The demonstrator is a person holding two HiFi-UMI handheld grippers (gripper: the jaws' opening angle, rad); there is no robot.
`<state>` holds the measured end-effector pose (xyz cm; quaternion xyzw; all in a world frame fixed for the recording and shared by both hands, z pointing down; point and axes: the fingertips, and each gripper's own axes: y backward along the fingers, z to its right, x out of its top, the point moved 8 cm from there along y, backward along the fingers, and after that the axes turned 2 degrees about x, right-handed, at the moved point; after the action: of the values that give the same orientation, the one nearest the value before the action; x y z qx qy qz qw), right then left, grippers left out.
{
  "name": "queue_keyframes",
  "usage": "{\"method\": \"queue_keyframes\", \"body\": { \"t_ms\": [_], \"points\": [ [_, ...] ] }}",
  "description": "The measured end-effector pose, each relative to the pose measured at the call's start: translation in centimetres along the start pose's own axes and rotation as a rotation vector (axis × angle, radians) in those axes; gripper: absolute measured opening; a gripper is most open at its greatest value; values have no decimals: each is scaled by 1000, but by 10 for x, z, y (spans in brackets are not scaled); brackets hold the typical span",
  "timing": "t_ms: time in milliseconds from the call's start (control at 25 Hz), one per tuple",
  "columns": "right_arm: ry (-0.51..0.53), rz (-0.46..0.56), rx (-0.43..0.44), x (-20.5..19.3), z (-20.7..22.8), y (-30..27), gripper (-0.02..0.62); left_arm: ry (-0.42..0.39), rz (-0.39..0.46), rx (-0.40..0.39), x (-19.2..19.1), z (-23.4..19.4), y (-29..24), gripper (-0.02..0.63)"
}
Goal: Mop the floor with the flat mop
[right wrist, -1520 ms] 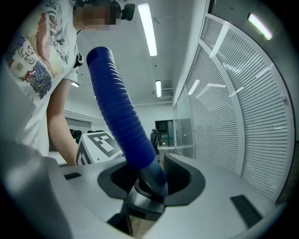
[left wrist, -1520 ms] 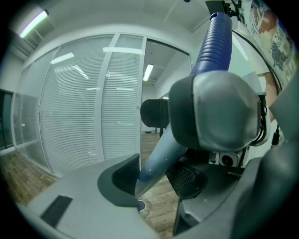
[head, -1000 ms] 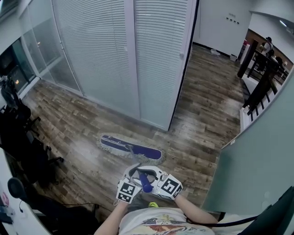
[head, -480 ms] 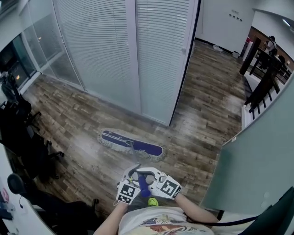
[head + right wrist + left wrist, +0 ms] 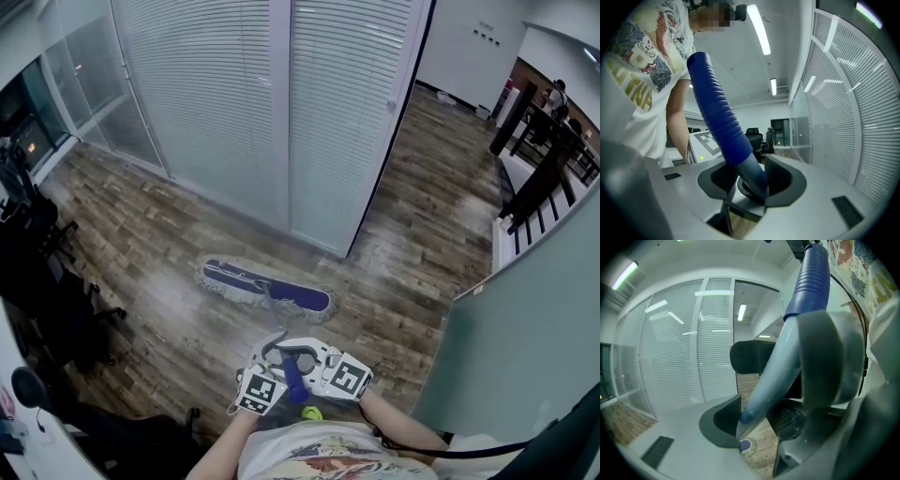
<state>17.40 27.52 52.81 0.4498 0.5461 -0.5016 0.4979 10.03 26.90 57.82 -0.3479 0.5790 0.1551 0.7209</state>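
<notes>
Blue flat mop head (image 5: 265,290) lies flat on the wood-plank floor (image 5: 131,244), slanted, near the foot of the blind-covered glass partition (image 5: 234,103), ahead of the person. Mop handle (image 5: 292,375) runs back to both grippers, set close together on its ribbed blue grip. Left gripper (image 5: 272,352) clamps the handle, and its jaws have just been closing tighter on it. Right gripper (image 5: 309,352) pinches it too, just beside. Step looks like mid-stroke mopping. Next move probably calls for a push or side sweep with the head kept flat, clear of the partition and the dark chairs (image 5: 47,281) at left.
</notes>
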Motion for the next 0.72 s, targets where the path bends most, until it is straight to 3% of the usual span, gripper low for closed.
{"method": "queue_keyframes", "body": {
  "t_ms": [160, 720],
  "points": [
    [-31, 1, -6, 2, 29, -39, 163, 13, -2, 7, -7, -48, -5, 140],
    [12, -20, -47, 35, 156, -171, 163, 40, 35, -11, 1, -232, -22, 138]
  ]
}}
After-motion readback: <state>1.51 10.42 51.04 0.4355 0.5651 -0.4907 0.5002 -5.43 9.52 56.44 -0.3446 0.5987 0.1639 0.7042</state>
